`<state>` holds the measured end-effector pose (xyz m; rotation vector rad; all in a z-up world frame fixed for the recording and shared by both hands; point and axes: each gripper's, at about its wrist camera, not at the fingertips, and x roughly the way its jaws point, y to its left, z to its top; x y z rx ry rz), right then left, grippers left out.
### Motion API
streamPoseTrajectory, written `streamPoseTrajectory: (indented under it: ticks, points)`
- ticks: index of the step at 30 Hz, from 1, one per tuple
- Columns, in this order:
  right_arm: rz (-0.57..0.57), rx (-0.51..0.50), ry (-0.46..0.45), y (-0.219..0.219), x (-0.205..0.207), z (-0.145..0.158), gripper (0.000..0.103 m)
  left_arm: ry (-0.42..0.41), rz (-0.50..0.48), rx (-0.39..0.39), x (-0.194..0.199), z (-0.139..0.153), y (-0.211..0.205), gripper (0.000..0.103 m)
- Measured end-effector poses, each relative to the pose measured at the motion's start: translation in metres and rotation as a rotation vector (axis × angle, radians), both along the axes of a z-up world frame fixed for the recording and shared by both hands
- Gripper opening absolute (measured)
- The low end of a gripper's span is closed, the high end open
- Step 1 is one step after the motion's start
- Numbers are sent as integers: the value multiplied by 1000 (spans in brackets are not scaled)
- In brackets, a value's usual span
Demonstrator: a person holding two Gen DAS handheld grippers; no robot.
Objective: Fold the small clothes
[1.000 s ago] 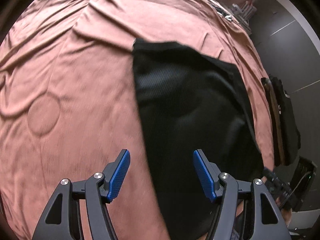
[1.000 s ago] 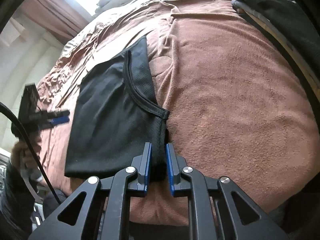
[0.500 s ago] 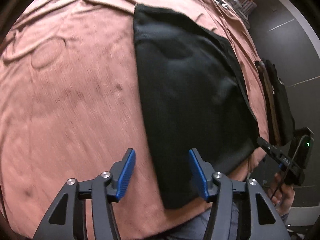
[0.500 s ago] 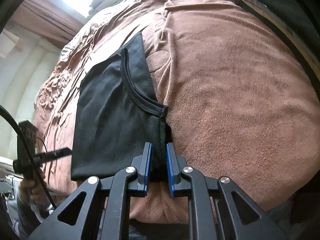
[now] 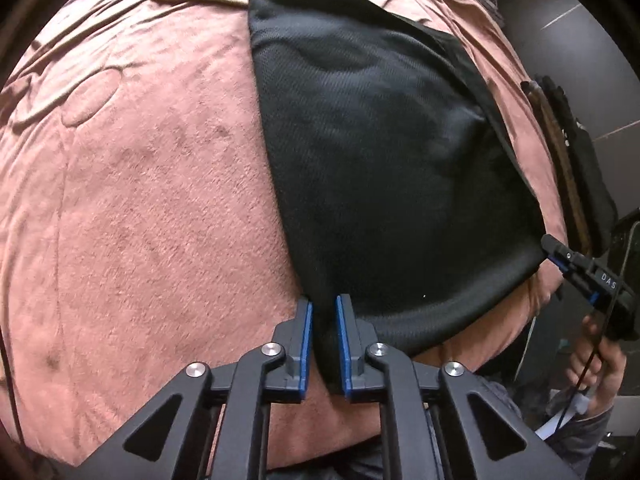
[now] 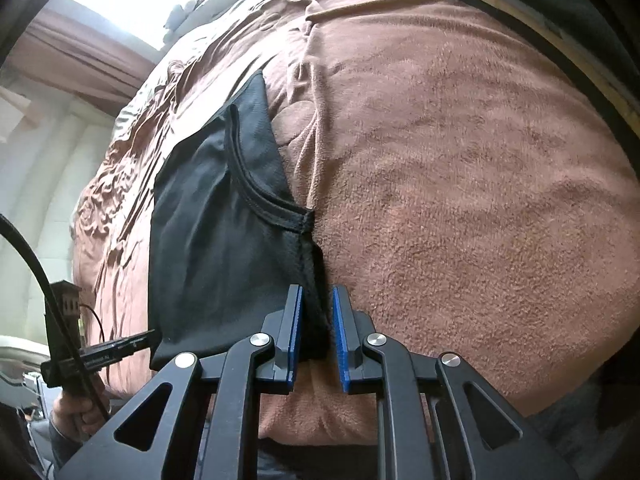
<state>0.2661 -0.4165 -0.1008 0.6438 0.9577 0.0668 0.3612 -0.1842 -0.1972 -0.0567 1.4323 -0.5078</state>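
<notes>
A black mesh garment (image 5: 380,152) lies flat on a pinkish-brown blanket (image 5: 140,200). My left gripper (image 5: 323,310) is shut on its near left corner, the cloth pinched between the blue pads. In the right wrist view the same garment (image 6: 208,240) shows a curved hem seam. My right gripper (image 6: 316,300) is shut on its near right corner. Each gripper shows in the other's view: the right one (image 5: 560,258) at the garment's right corner, the left one (image 6: 132,342) at its left corner.
The blanket (image 6: 460,180) covers a bed and is wrinkled toward the far side. A dark cloth over a wooden rail (image 5: 576,168) stands at the bed's right side. A bright window with curtain (image 6: 112,12) is beyond the bed.
My left gripper moved down to the garment's near left corner and shut on it. My right gripper kept its hold, and its view drew a little closer to the bed.
</notes>
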Motion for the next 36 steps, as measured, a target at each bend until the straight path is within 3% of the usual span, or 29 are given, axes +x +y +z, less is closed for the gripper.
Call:
streamPoseTrajectory:
  ticks: [6,12,16,22,24,25,26,27,28,30,34,36]
  points:
    - [9,10,-5,3,-4,1,12,14,14,-4,1,-3,17,6]
    - [39,-64,-8,17,-2,6,8,19,19,-30,-1,0,28,5]
    - [66,-91,-28,28,-3,14,6,11,21,21,-3,-4,36,0]
    - [56,-127,13,31,-3,9,6,59,41,-71,-2,-1,52,0]
    - [57,-99,8,28,-5,10,7,70,45,-106,-2,2,54,8]
    - [57,-93,1,27,-7,12,8,74,48,-126,-2,4,55,22]
    - [56,-87,-11,24,-8,15,10,72,52,-139,-2,6,54,43]
    - [52,-86,-19,21,-9,16,15,69,57,-158,-4,8,54,53]
    - [42,-89,-26,18,-11,17,28,64,61,-182,-5,11,53,65]
    - [13,-92,-45,12,-14,18,47,66,70,-208,-5,12,51,66]
    - [31,-76,-44,13,-13,12,48,137,81,-239,-7,-1,47,65]
    - [52,-63,-43,17,-11,8,45,167,82,-243,-7,-6,40,59]
